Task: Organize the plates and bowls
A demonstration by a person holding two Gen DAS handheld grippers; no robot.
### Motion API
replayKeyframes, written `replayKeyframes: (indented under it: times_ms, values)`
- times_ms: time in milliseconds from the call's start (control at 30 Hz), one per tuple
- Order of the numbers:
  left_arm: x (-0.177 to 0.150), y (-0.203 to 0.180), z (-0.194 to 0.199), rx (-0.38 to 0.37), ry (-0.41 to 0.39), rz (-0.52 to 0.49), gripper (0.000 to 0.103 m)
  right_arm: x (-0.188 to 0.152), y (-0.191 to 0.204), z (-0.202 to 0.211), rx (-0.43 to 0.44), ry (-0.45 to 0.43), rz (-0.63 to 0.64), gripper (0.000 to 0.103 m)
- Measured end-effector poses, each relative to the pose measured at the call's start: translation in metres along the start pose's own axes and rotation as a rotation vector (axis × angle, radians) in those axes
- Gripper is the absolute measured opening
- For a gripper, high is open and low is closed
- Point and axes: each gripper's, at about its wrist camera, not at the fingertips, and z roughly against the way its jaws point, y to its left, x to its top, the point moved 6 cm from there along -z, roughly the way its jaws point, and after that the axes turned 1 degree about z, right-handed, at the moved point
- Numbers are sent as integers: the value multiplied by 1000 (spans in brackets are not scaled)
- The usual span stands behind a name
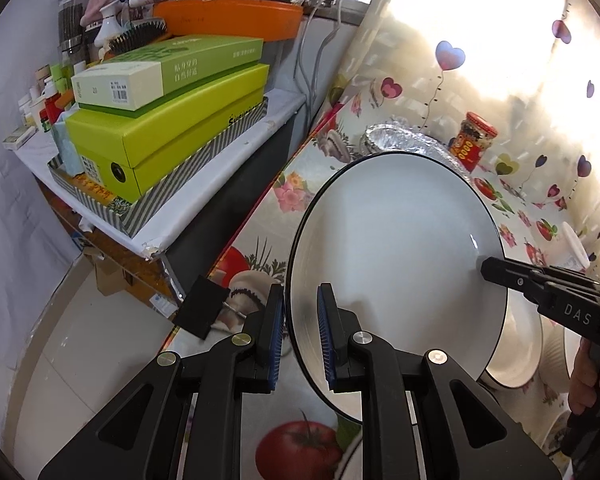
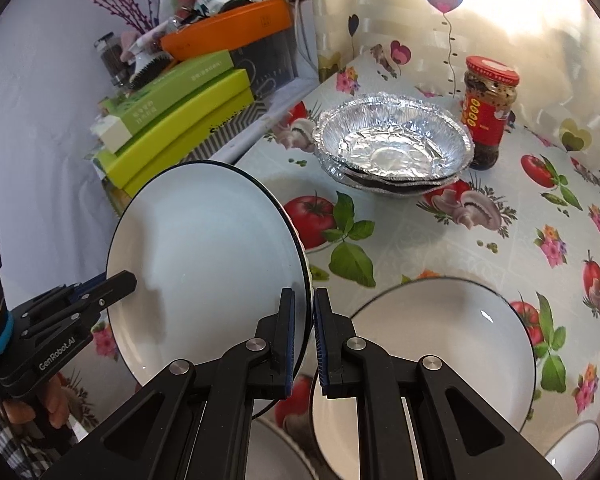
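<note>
Lived-in home, fruit-print tablecloth (image 2: 420,240), sauce jar (image 2: 486,112), cluttered shelf with hairbrush (image 1: 138,36), boxes (image 1: 168,128)

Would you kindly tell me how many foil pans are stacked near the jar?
About 3 foil pans, nested in one stack left of the red-lidded jar; more may be hidden inside it.

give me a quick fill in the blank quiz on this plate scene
1. Both the left gripper and right gripper pinch the rim of one white black-rimmed ____.
2. The stacked aluminium foil pans sit beside a jar with a ____ lid.
3. The tablecloth print shows tomatoes, flowers and ____.

Missing words: plate; red; mushrooms
</note>
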Motion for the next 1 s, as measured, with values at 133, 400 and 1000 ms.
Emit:
replayKeyframes:
  times_ms: [133, 400, 1000]
  values:
    - [-8, -4, 13, -11, -6, -7, 17, -13, 2, 14, 2, -2, -6, 10]
    - [-35, -14, 33, -30, 3, -22, 17, -46, 5, 38, -2, -5, -22, 10]
    - [-94, -22, 48, -30, 59, -35, 17, -120, 8, 52, 12, 43, -55, 10]
